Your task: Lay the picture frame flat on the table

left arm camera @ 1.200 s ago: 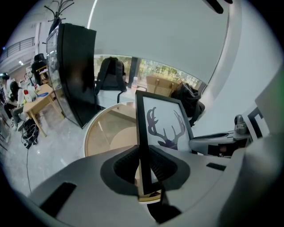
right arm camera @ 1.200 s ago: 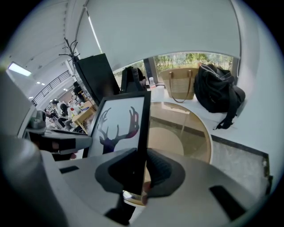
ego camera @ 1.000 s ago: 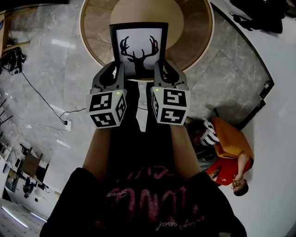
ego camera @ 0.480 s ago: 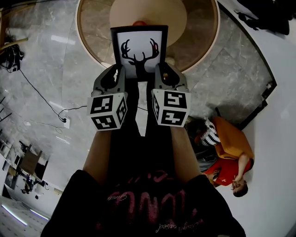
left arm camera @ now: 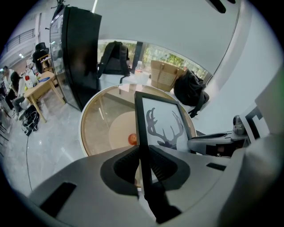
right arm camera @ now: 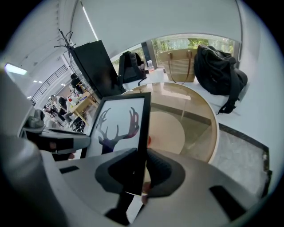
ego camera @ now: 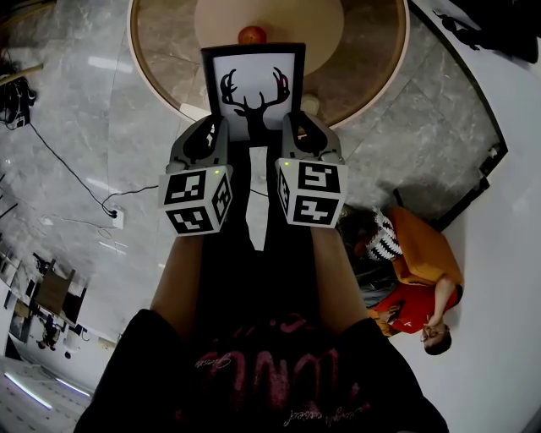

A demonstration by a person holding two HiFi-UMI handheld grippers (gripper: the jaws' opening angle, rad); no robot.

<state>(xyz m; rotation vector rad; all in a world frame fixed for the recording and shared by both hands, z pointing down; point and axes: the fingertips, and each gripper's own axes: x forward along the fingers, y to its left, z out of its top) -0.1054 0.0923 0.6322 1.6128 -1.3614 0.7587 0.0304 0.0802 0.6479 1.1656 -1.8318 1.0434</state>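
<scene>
The picture frame [ego camera: 254, 84], black-edged with a deer-head silhouette on white, is held up in the air over the near rim of the round glass table [ego camera: 372, 59]. My left gripper [ego camera: 213, 134] is shut on its left edge [left arm camera: 141, 133]. My right gripper [ego camera: 294, 132] is shut on its right edge [right arm camera: 143, 133]. In the left gripper view the picture frame [left arm camera: 165, 124] stands edge-on between the jaws; in the right gripper view its face [right arm camera: 120, 124] shows to the left. The frame's lower part is hidden behind the grippers.
A small red ball [ego camera: 252, 35] lies on the table's round tan centre [ego camera: 313, 25], beyond the frame. A person in orange [ego camera: 418, 262] crouches on the floor at right. A cable and socket [ego camera: 114, 218] lie on the floor at left. Bags [right arm camera: 217, 71] sit beyond the table.
The frame and both grippers have moved forward toward the table, so more of the table top and the red ball show past the frame's top edge. Both grips hold as before.
</scene>
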